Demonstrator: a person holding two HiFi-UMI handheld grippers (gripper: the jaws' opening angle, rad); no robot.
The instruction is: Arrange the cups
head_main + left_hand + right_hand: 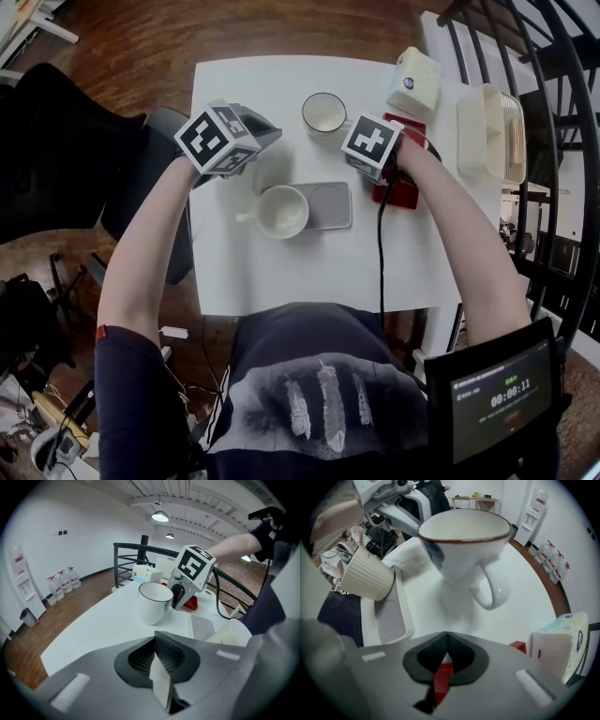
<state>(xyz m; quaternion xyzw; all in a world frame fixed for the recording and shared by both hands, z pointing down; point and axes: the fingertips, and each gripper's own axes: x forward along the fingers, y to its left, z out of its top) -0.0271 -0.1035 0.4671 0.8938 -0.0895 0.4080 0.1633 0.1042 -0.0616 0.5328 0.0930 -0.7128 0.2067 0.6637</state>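
White tabletop (281, 272) | ribbed cup (281, 211) lay tipped at grey tray (333, 206) | rimmed cup (323, 112) upright, apart | left gripper (159, 667), right gripper (443, 665): fingers clenched, empty | I judged arranging unfinished

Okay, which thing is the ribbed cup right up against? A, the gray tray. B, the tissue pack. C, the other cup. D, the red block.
A: in the head view the ribbed cup sits at the left end of the tray, with bare table between it and the other three.
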